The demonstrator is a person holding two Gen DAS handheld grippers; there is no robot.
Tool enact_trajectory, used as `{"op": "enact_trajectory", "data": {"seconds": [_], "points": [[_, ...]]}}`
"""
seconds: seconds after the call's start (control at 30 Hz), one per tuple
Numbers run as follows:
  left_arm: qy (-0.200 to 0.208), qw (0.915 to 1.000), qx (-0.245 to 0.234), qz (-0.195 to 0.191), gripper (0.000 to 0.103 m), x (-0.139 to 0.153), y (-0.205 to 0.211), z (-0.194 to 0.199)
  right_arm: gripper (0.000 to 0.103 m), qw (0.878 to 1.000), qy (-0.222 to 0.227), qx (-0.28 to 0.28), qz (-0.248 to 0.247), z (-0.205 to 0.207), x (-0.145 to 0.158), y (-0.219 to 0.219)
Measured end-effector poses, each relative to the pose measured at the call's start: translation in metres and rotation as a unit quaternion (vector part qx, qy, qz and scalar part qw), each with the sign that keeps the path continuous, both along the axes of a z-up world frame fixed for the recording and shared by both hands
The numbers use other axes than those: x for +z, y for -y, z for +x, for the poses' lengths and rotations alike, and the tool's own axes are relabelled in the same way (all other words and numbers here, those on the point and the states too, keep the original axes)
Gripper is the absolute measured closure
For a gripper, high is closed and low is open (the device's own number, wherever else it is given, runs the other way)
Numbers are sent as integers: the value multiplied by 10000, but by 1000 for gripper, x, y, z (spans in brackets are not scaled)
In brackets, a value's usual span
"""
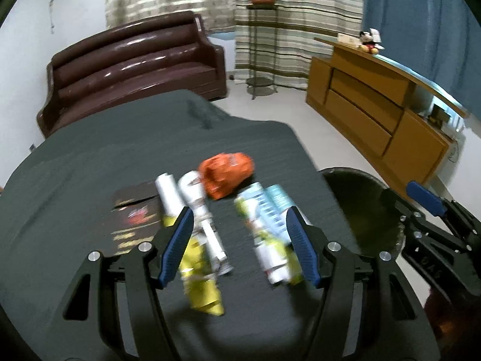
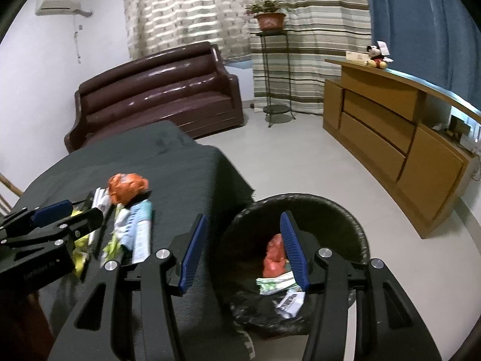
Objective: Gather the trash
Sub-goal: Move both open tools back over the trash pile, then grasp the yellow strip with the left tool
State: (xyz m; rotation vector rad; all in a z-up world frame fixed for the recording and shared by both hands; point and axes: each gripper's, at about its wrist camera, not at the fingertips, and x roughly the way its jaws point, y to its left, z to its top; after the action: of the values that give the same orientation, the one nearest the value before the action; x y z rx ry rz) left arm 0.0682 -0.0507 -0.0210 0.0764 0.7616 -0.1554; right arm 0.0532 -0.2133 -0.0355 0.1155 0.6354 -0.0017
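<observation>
The trash lies in a loose cluster on the desk [image 1: 90,150], which is covered with a dark grey cloth. Farthest back is a crumpled orange wrapper [image 1: 227,174]. In front of it, to the left, lie a white rolled packet [image 1: 168,195] and a white and red wrapper [image 1: 201,213] on top of a yellow wrapper [image 1: 201,276]. To the right lies a light blue and white packet [image 1: 270,213] with green print beside it. A flat dark card [image 1: 135,210] with red and gold print lies at the left of the cluster. All of it is blurred, so no lettering can be read.

Beside the desk on the pale floor stands a black bin [image 2: 354,219] lined with a black bag. In it lie a red-orange wrapper [image 2: 275,255], a green and white packet [image 2: 276,282] and a small white wrapper [image 2: 290,300].

The left tongs [image 1: 239,240] hover over the cluster on the desk, their blue pads about half apart and released; the wrappers show in the gap below them, but the pads press on nothing. The right tongs [image 2: 243,252] hang over the near rim of the bin, also about half apart and empty, with the left finger over the desk's edge and the right one over the bin's mouth.
</observation>
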Motion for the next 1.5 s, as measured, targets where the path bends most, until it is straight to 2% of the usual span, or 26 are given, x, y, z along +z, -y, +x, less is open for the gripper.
{"op": "enact_trajectory", "data": {"seconds": [0.17, 0.37, 0.9, 1.0, 1.23, 1.5], "points": [[-127, 9994, 309, -60, 41, -7, -29, -9, 53, 9999, -36, 128, -17, -4, -3, -15], [-273, 9986, 449, -18, 41, -18, -44, -16, 53, 9996, -108, 246, -60, -6, -7, -24], [-518, 9974, 502, 77, 41, -37, -44, -7, 53, 9995, -171, 274, -19, -5, -11, -24], [-522, 9976, 456, 86, 44, -37, -42, -6, 53, 9994, -185, 287, -5, -5, -12, -24], [-560, 9975, 421, -21, 57, -40, -48, -14, 53, 9994, -185, 290, 3, -4, -12, -23], [-560, 9978, 356, -23, 56, -41, -43, -9, 53, 9994, -200, 294, 12, -4, -14, -24]]}}
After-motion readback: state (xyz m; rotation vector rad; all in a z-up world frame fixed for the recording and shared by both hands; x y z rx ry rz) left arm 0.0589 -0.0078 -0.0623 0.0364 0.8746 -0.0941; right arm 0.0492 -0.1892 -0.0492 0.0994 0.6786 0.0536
